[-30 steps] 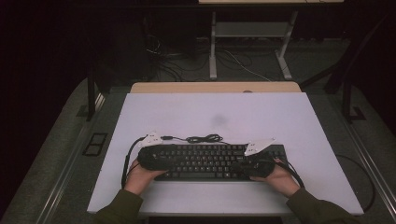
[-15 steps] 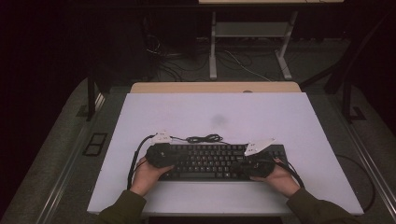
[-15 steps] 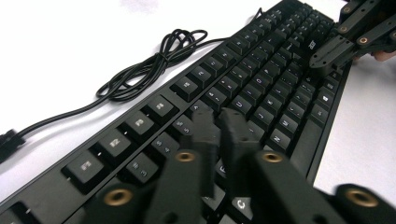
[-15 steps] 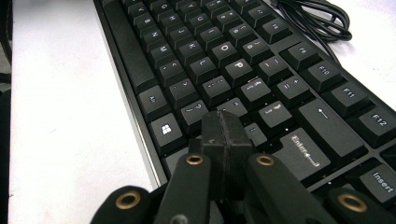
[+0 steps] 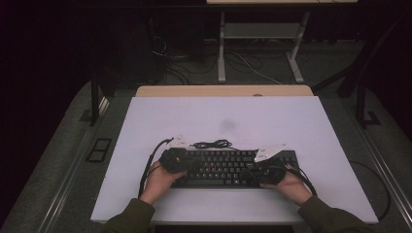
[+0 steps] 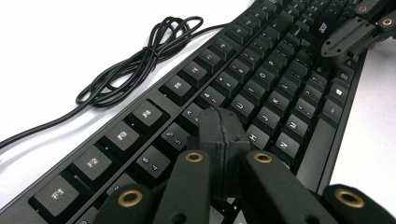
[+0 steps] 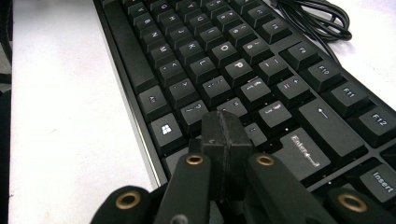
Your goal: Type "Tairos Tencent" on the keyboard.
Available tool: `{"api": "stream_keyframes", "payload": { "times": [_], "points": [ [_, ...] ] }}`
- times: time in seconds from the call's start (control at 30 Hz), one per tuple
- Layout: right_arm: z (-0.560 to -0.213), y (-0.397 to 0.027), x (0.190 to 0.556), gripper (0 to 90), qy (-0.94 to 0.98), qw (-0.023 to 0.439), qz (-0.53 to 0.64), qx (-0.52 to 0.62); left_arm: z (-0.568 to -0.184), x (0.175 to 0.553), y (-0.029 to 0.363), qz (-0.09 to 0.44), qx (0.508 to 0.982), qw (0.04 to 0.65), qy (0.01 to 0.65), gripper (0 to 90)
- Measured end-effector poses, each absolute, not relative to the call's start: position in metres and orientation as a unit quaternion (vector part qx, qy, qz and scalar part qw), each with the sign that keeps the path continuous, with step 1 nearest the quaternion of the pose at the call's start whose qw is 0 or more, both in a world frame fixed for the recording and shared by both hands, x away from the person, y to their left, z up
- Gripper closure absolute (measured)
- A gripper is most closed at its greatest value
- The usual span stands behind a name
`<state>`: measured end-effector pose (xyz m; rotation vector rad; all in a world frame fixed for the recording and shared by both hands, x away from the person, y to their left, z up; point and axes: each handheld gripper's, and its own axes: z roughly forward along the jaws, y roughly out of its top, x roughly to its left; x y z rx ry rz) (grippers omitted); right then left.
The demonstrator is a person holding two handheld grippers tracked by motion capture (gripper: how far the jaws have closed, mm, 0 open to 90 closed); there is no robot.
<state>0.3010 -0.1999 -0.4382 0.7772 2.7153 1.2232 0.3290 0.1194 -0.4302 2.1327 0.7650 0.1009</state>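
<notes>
White worktop (image 5: 145,126) carries the black keyboard (image 5: 228,167) along its near edge, with the keyboard's coiled cable (image 6: 135,60) just behind it. My left gripper (image 6: 223,122) and right gripper (image 7: 225,125) hover over the keyboard's two ends, jaws pressed together, pinching nothing. I judge the keyboard stiff and light; I'd take it by the end edges, off the keys.

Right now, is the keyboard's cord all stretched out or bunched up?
Bunched up. The cord lies in a loose tied bundle of loops on the white table, just behind the keyboard.
</notes>
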Motion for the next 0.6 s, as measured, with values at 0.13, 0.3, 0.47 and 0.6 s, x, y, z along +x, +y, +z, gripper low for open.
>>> {"api": "stream_keyframes", "payload": {
  "times": [0.13,0.3,0.47,0.6],
  "points": [
    [-0.4382,-0.1999,0.3011,89.4,0.882,0.032,0.397,0.253,-0.4309,0.3302,0.1179,0.043,0.855,0.419,0.303,89.0],
    [-0.4382,-0.1999,0.3011,89.4,0.882,0.031,0.397,0.253,-0.4322,0.3315,0.1141,0.045,0.858,0.413,0.302,89.0],
    [-0.4382,-0.1999,0.3011,89.4,0.881,0.031,0.397,0.253,-0.4333,0.3311,0.1122,0.046,0.862,0.406,0.299,89.0],
    [-0.4383,-0.1998,0.3011,89.4,0.881,0.032,0.397,0.253,-0.4346,0.331,0.1108,0.047,0.865,0.4,0.301,89.1]
  ]
}}
